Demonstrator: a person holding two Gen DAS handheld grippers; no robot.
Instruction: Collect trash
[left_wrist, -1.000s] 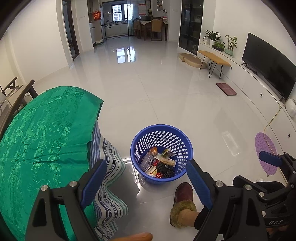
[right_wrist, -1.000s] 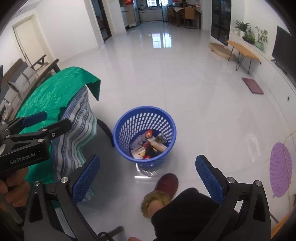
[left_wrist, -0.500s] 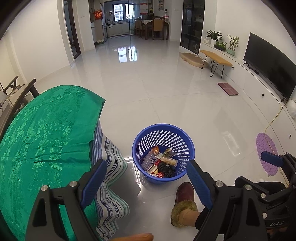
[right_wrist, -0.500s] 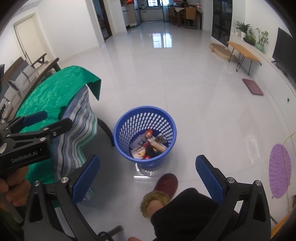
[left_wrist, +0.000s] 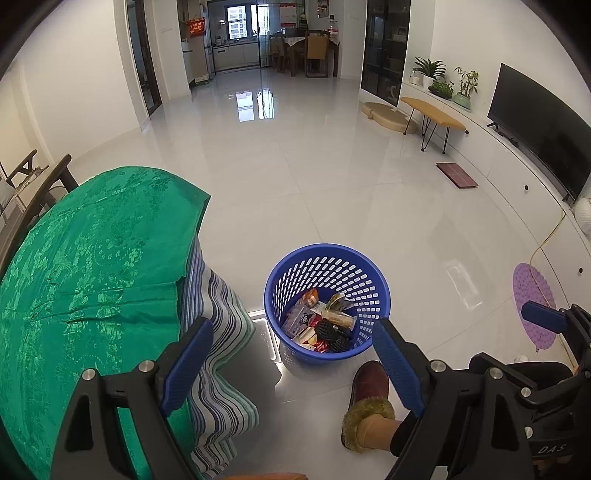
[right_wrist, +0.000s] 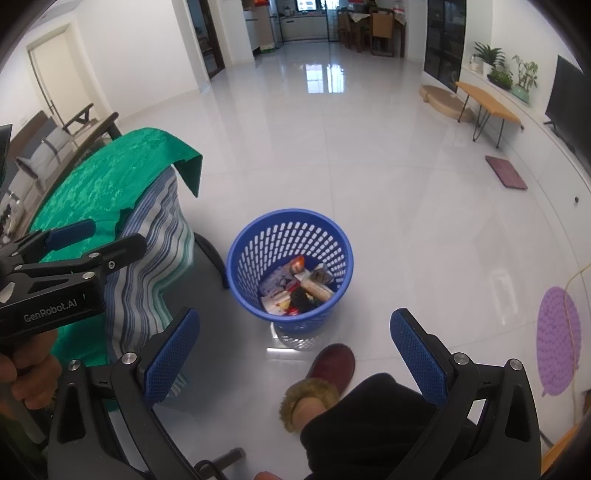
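Standing on the white floor (left_wrist: 332, 177), the blue bin (left_wrist: 327, 306) shows between and just beyond the fingers of the left gripper (left_wrist: 291, 360), whose blue pads sit wide apart with nothing between them; the trash (left_wrist: 319, 325), a heap of wrappers and packets, lies in the bottom of the bin; the right gripper (right_wrist: 295, 352) likewise has its fingers spread and bare, the bin (right_wrist: 290, 266) appearing ahead of the gap and the trash (right_wrist: 295, 291) inside it; a brown slipper (right_wrist: 325, 373) stands on the floor between the right fingers, just short of the bin without clearly touching it; to the left of both left fingers lies a green cloth (left_wrist: 85, 266) over a striped cloth (left_wrist: 218, 332); a purple mat (right_wrist: 557, 339) lies well to the right of the right finger.
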